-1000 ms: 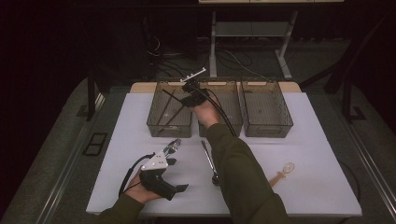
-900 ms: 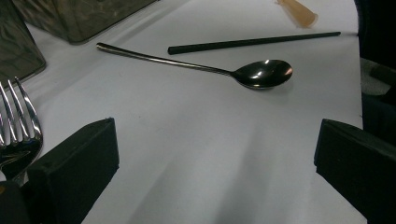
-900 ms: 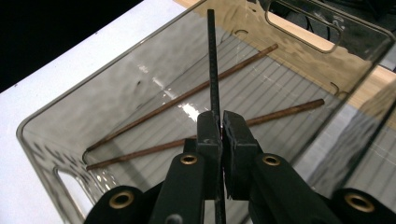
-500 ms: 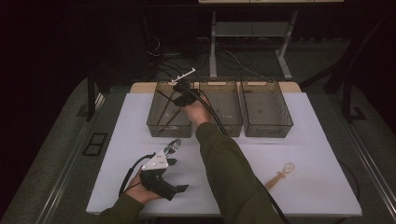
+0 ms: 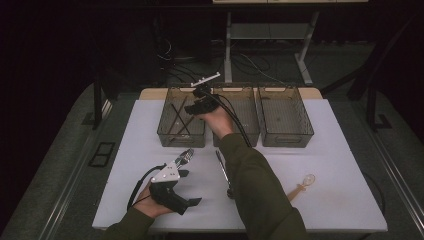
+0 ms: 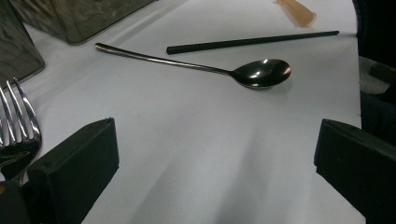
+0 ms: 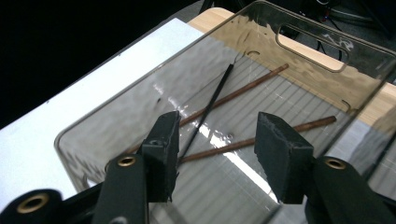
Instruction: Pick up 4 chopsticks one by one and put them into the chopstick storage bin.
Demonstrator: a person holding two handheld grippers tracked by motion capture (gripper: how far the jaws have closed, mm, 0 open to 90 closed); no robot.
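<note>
**Sorting cutlery into bins: black chopstick released into the left bin**

High view. We found the right gripper (image 5: pixel 192 107) extended over the left bin (image 5: pixel 165 135), one of three clear bins along the far edge of the white table (image 5: pixel 345 200). The left gripper (image 5: pixel 186 156) rested near the front edge, well apart from the bins. A spoon (image 5: pixel 223 170) and a pale wooden spoon (image 5: pixel 301 186) lay on the table.

Left gripper view. We saw the jaws standing wide apart with nothing between them. A fork (image 6: pixel 16 126) lay just beside the left-hand jaw. Beyond lay the spoon (image 6: pixel 224 71) and a second black chopstick (image 6: pixel 252 41).

Right gripper view. The jaws had just been opening and gripped nothing. Below them, the black chopstick (image 7: pixel 212 100) lay inside the left bin (image 7: pixel 84 126), crossing two brown chopsticks (image 7: pixel 243 91).

Handling note. We judged the black chopstick light, stiff, thin and probably smooth, so liable to roll or pivot. We would grip it near mid-length, jaws square across the shaft.
</note>
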